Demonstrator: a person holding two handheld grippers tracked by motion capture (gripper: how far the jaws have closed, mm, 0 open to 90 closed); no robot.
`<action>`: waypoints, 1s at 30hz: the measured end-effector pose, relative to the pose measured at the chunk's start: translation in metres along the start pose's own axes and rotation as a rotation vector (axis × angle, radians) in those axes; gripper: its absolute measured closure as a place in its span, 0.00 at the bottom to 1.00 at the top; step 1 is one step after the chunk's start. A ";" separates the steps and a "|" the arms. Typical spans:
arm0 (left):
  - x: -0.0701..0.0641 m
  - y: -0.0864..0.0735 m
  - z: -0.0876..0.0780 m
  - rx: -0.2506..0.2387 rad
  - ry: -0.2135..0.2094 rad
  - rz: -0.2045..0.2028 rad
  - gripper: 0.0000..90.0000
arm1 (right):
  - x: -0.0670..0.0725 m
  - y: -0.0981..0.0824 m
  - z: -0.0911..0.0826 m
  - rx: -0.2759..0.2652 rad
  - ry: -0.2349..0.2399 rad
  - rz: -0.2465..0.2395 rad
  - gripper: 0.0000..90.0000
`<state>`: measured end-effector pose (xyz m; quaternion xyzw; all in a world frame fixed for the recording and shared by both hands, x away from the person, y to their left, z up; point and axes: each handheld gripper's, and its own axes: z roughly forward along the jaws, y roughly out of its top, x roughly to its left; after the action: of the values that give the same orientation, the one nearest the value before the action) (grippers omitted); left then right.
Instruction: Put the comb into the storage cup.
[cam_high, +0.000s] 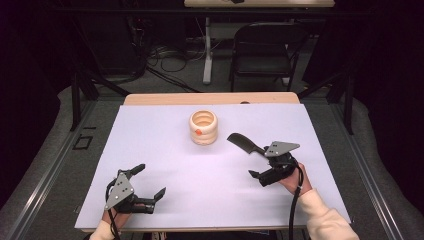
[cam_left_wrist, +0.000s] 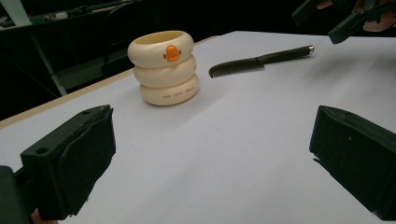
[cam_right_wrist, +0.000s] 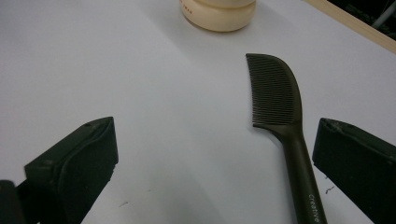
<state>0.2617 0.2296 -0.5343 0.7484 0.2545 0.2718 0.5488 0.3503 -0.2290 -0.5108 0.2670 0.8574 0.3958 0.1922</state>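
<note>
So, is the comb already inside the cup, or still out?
Out: the comb lies flat on the white table, apart from the cup.

- The white table sheet lies bare across its left half and middle; a gripper could sweep there freely.
- The cream ringed cup stands upright toward the far edge, the sole tall obstacle, with open sheet on every side.
- The black comb lies flat, near the cup's right but apart from it, a clear lane between them.
- The right gripper hangs over the comb's handle end, jaws spread wide; the handle seems to lie just inside one jaw, though contact is hard to judge.
- The left gripper sits near the front edge, jaws wide, bare sheet ahead up to the cup.
</note>
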 end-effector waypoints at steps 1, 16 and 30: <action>0.000 0.000 0.000 0.000 -0.001 0.001 0.00 | -0.001 0.001 0.002 0.010 0.004 0.000 0.00; 0.000 0.000 0.000 0.001 0.001 0.005 0.00 | -0.017 0.011 0.007 0.051 0.006 0.000 0.00; 0.001 0.000 0.000 0.002 0.003 0.007 0.00 | -0.035 0.025 0.014 0.116 0.004 -0.019 0.00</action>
<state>0.2620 0.2304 -0.5343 0.7495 0.2528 0.2745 0.5468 0.3934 -0.2287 -0.4953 0.2685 0.8818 0.3443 0.1783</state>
